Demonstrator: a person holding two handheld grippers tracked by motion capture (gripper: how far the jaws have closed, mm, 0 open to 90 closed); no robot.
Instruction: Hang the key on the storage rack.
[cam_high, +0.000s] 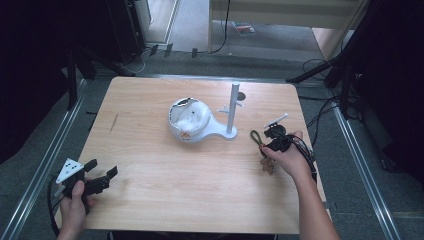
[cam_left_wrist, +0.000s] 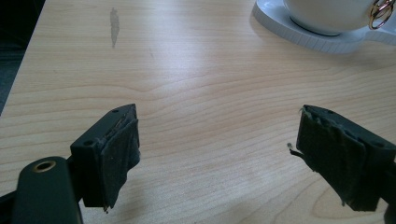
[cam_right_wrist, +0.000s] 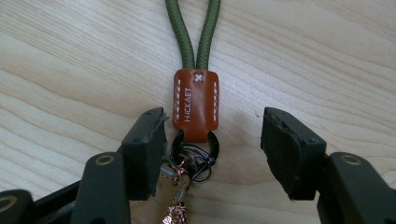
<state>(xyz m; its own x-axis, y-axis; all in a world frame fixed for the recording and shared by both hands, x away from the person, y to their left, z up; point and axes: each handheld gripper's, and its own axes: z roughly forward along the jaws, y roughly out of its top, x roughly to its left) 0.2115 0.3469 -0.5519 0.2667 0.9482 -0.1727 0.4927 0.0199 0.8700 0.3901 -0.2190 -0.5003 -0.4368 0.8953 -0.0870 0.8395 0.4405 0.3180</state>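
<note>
A keychain lies on the wooden table at the right: an olive green cord loop (cam_right_wrist: 195, 32) joined by an orange-brown leather tab (cam_right_wrist: 196, 105) to dark rings (cam_right_wrist: 195, 156) and a tan charm (cam_high: 268, 165). My right gripper (cam_right_wrist: 212, 144) is open, low over it, with the tab and rings between its jaws and not pinched. In the high view the right gripper (cam_high: 274, 138) sits over the cord (cam_high: 257, 136). My left gripper (cam_left_wrist: 217, 154) is open over bare wood near the front left corner (cam_high: 102, 178).
A white bowl-shaped stand (cam_high: 191, 121) with an upright white post (cam_high: 232, 107) and small side pegs stands at the table's middle. Its base rim (cam_left_wrist: 308, 39) shows far ahead of the left gripper. A grey smudge (cam_left_wrist: 114, 23) marks the wood at the left.
</note>
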